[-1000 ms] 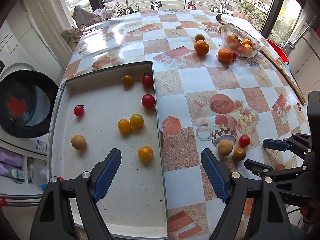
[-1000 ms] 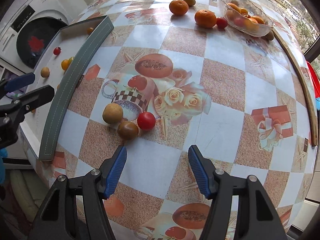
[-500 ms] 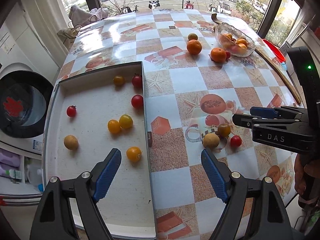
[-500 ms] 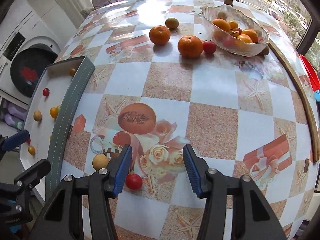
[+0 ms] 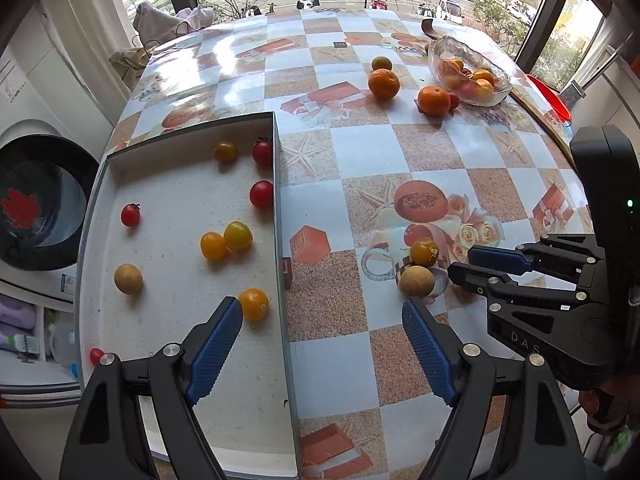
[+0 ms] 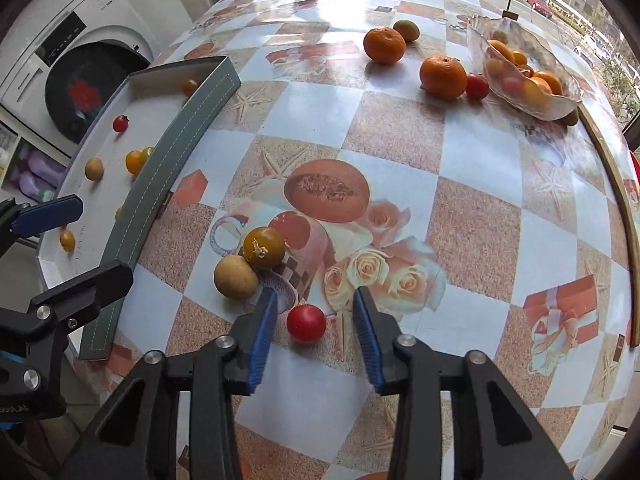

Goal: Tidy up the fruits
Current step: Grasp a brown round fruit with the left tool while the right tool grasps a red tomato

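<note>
A red cherry tomato (image 6: 306,323) lies on the table between the open fingers of my right gripper (image 6: 314,320), which touches nothing. Beside it lie a tan round fruit (image 6: 235,277) (image 5: 416,281) and a yellow-brown tomato (image 6: 264,247) (image 5: 424,252). The grey tray (image 5: 276,200) (image 6: 160,184) holds several red, yellow and tan fruits. My left gripper (image 5: 322,340) is open and empty over the tray's right wall. My right gripper also shows in the left wrist view (image 5: 466,264), hiding the red tomato.
Two oranges (image 5: 383,83) (image 5: 433,100), a small greenish fruit (image 5: 381,63) and a red tomato (image 6: 477,87) lie at the far side near a glass bowl (image 5: 500,90) of fruit. A washing machine (image 5: 36,204) stands left of the table.
My right gripper has moved forward and down, so the red tomato now sits between its fingers. My left gripper has shifted slightly closer to the table.
</note>
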### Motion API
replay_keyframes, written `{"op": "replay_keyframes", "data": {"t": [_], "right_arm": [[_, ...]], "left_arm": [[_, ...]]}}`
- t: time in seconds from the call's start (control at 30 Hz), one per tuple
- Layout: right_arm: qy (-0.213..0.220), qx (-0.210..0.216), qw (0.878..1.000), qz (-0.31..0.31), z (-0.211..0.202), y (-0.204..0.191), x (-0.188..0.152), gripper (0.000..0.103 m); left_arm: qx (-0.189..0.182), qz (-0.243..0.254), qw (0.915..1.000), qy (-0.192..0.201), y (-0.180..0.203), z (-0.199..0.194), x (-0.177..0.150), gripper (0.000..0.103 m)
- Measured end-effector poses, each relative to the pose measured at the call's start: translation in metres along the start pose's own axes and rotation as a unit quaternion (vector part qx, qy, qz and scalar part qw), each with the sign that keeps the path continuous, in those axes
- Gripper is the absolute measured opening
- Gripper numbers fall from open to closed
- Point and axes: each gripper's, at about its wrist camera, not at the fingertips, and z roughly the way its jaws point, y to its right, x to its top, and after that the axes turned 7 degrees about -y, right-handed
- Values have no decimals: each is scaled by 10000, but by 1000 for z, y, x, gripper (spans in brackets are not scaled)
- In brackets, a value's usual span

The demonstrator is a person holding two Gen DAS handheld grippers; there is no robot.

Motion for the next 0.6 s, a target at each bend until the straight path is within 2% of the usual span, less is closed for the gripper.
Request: {"op": "replay_keyframes", "data": {"t": [0.03,0.13,0.27,0.4,0.6], "right_arm": [[-12,37,10000,66,-1,3,-1,20],[132,-204,9995,198,-13,12,-5,19],[58,-227,9965,802,-18,44,-11,19],[-89,-61,9919,1262,-15,73,-21,19],[-37,485,9895,1358,-21,77,-25,20]], "left_arm": [[-39,12,10000,-4,2,1,2,83],[-146,100,9998,-69,14,9,6,83],[-310,218,9991,-196,33,26,9,83],[-288,286,9988,-265,46,42,12,83],[-186,225,9991,-320,45,57,17,83]]}}
